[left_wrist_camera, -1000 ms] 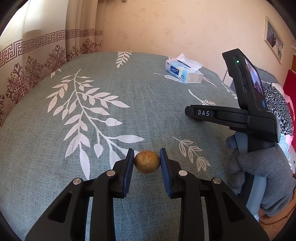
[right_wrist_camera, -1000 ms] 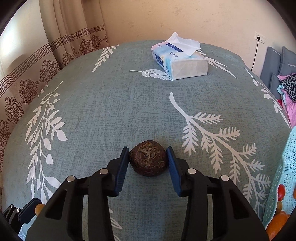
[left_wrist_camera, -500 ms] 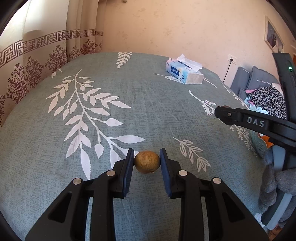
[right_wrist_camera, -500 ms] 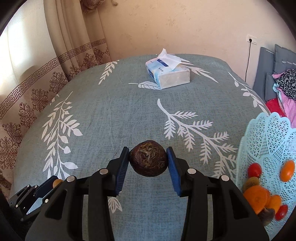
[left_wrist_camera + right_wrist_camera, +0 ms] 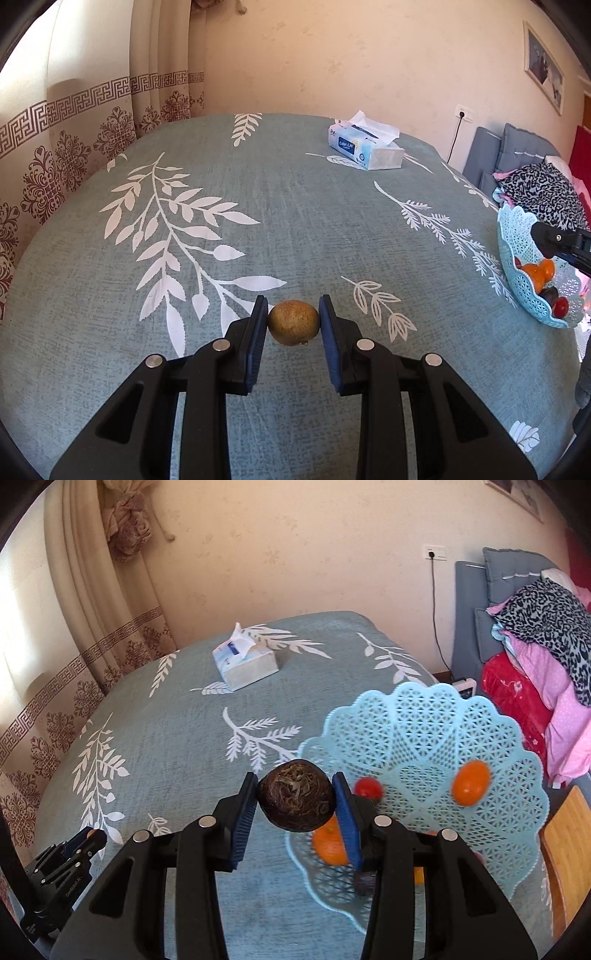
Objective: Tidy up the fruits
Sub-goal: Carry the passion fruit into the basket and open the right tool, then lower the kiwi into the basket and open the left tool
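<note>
My left gripper (image 5: pixel 293 323) is shut on a small yellow-brown round fruit (image 5: pixel 293 322) and holds it low over the teal bedspread (image 5: pixel 258 206). My right gripper (image 5: pixel 295 799) is shut on a dark brown round fruit (image 5: pixel 295 799) and holds it above the left rim of the light blue lattice basket (image 5: pixel 443 738). The basket holds oranges (image 5: pixel 471 782), a red fruit (image 5: pixel 367 788) and a dark one. The basket also shows at the right edge of the left wrist view (image 5: pixel 524 273), with the right gripper's tip over it.
A tissue box (image 5: pixel 364 149) lies at the far side of the bed, also in the right wrist view (image 5: pixel 245 664). Curtains hang on the left. Folded clothes and cushions (image 5: pixel 535 635) are piled to the right. A wooden board (image 5: pixel 569 849) sits at the basket's right.
My right gripper has carried the dark fruit to the right, from above the bedspread to over the basket's left rim. My left gripper has stayed in place with its fruit.
</note>
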The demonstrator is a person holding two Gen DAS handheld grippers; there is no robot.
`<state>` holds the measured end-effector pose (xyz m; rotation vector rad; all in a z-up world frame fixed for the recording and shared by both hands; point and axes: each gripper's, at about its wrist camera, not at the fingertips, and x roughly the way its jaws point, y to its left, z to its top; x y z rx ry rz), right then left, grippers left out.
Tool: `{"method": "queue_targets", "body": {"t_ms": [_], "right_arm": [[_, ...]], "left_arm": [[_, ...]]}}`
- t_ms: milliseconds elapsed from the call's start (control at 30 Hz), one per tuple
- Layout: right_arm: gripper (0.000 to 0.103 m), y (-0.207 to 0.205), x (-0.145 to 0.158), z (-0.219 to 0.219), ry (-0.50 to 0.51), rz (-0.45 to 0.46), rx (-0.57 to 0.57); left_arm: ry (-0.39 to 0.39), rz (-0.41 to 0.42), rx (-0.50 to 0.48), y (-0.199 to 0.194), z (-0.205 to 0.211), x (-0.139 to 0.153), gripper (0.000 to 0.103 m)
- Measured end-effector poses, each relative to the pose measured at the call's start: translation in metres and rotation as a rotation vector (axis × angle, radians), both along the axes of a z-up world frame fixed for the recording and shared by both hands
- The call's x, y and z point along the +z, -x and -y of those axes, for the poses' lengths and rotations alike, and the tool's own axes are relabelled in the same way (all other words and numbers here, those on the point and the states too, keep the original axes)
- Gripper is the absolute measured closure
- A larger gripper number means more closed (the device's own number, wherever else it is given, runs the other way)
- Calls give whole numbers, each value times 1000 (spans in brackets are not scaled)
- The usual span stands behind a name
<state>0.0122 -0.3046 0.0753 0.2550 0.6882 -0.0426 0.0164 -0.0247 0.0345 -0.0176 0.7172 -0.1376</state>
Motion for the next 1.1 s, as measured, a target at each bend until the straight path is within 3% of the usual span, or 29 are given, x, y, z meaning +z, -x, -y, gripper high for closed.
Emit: {"method": "queue_targets", "body": {"t_ms": [200, 667, 1100], "right_arm": [[60, 16, -10, 47, -37, -16, -103], [55, 35, -12, 96, -153, 29, -196], [55, 54, 7, 119, -169, 104, -311]], "left_arm": [[-16, 22, -14, 4, 10, 11, 74], [-47, 53, -100, 10, 54, 32, 74], [-22, 63, -316, -1, 133, 53, 74]]}}
